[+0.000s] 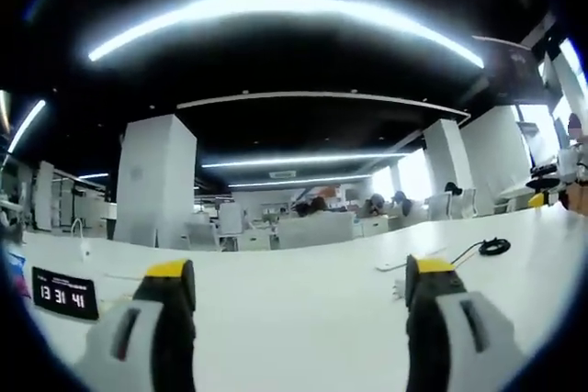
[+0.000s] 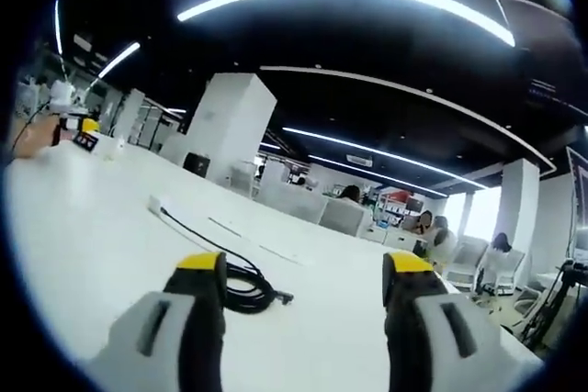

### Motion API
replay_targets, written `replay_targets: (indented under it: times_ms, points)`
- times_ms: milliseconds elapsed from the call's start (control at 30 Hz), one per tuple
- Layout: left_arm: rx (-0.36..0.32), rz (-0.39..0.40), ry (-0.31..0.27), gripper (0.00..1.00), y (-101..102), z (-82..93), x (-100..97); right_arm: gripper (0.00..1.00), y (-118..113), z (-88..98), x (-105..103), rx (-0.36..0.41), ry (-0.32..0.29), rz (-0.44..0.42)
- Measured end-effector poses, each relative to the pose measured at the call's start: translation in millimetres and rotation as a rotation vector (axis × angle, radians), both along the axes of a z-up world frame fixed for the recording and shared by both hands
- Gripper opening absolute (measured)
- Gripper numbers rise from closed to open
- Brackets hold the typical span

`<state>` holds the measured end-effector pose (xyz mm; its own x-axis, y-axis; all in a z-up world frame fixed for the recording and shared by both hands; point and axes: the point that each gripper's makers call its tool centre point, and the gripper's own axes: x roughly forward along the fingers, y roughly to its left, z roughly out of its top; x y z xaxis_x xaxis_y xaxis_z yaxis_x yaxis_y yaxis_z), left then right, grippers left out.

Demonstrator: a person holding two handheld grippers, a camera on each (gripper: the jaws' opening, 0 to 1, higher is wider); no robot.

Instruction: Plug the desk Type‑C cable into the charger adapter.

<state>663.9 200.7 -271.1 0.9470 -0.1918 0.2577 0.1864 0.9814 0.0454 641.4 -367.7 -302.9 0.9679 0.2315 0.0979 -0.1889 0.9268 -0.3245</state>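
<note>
Left gripper view, left to right: a black clock (image 1: 64, 292) sits on the white desk (image 1: 303, 291) at the far left. Your left gripper (image 1: 299, 284) hangs low over the desk, jaws spread wide with bare desk between them, gripping nothing. Past the right jaw a thin white object lies flat, too small to identify, and beyond it the coiled black cable (image 1: 492, 246) rests near the far edge.

Right gripper view, left to right: the other gripper shows at the far left edge in a hand (image 2: 32, 135). A small white adapter (image 2: 156, 203) lies on the desk (image 2: 83, 227), with the cable (image 2: 241, 284) running from beside it to a coil just behind your left jaw; its plug end lies free on the desk between the jaws. Your right gripper (image 2: 304, 274) is wide open and empty.
</note>
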Motion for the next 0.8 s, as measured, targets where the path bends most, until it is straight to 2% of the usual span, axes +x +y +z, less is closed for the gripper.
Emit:
replay_targets:
  times_ms: [233,433,533,800]
  points:
    - [-0.027,-0.021,0.03,0.93,-2.4,-7.5,5.1,0.7,2.9,-1.3,0.4,-0.015,0.004,0.015]
    - [-0.012,-0.044,0.008,0.93,-10.1,-2.2,2.1,0.69,9.7,-3.8,0.8,-0.01,0.016,0.048]
    - [-0.029,-0.06,0.0,0.93,-11.4,-0.1,0.8,0.69,11.9,-2.9,0.3,-0.019,0.012,0.06]
    - [-0.014,-0.103,-0.001,0.93,-23.5,-0.3,1.0,0.61,2.4,-0.1,-0.2,-0.007,0.002,0.045]
